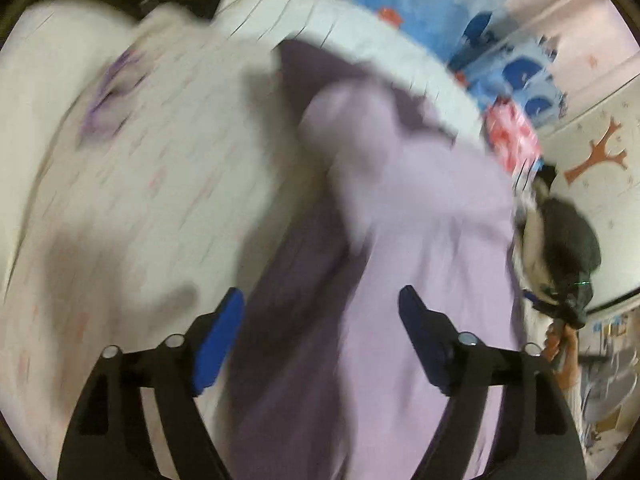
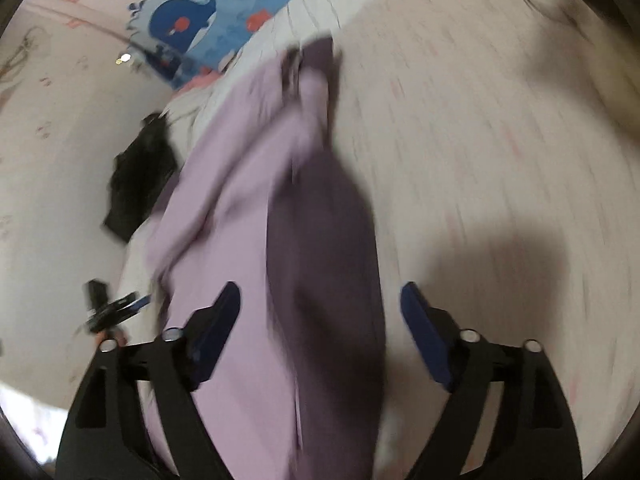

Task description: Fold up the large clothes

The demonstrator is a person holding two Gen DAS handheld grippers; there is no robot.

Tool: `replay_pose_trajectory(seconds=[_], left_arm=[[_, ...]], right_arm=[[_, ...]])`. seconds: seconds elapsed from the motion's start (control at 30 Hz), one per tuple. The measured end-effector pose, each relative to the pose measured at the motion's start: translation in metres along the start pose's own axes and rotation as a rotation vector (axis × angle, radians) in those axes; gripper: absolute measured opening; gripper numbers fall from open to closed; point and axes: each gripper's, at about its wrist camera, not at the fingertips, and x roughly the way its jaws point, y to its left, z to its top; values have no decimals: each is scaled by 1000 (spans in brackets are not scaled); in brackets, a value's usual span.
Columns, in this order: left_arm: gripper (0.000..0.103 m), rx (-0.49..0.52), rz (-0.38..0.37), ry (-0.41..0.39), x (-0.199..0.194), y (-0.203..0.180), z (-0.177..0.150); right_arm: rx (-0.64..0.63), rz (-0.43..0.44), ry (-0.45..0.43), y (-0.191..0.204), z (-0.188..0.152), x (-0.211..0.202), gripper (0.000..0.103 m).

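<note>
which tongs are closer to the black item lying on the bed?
Right, as far as the blur allows. The black item lies just past the lilac garment that the right tongs hover over. The left tongs are over the same garment; their view doesn't show it clearly.

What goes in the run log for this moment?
left gripper: open, empty | right gripper: open, empty | garment: lilac, bunched lengthwise on bed | frames: blurred

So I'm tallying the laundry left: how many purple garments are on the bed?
1: a lilac garment lies lengthwise on the pale bedsheet, ahead of both open tongs. Blur could hide another piece folded underneath.
</note>
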Motion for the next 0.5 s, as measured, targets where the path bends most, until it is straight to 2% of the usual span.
replay_pose_trajectory(seconds=[0.03,0.1,0.17,0.2,0.3,0.33,0.4,0.43,0.47,0.5], left_arm=[[80,-19,10,29,-9,12,-32],[80,-57,-4,86,-15,24,-75],[80,-97,-27,168,-14,28,-124],[80,-96,-39,183,-14,23,-142],[92,-45,-46,194,-19,0,-177],[94,-29,-53,203,-20,-12,-190],[94,0,-7,182,-21,-22,-201],[93,6,14,159,-23,-29,-203],[79,-10,18,143,-23,-31,-202],[69,-37,19,131,-25,-32,-201]], right_arm=[[9,20,16,-1,-20,-9,81],[28,96,63,-3,-68,-20,84],[24,119,107,0,-108,-26,85],[15,123,138,4,-123,-24,86],[-15,123,206,18,-157,-19,87],[-25,113,215,23,-161,-16,87],[-69,126,197,39,-176,-10,85],[-84,124,168,43,-179,-8,66],[-88,108,137,48,-181,-5,49],[-57,114,110,50,-180,-3,25]])
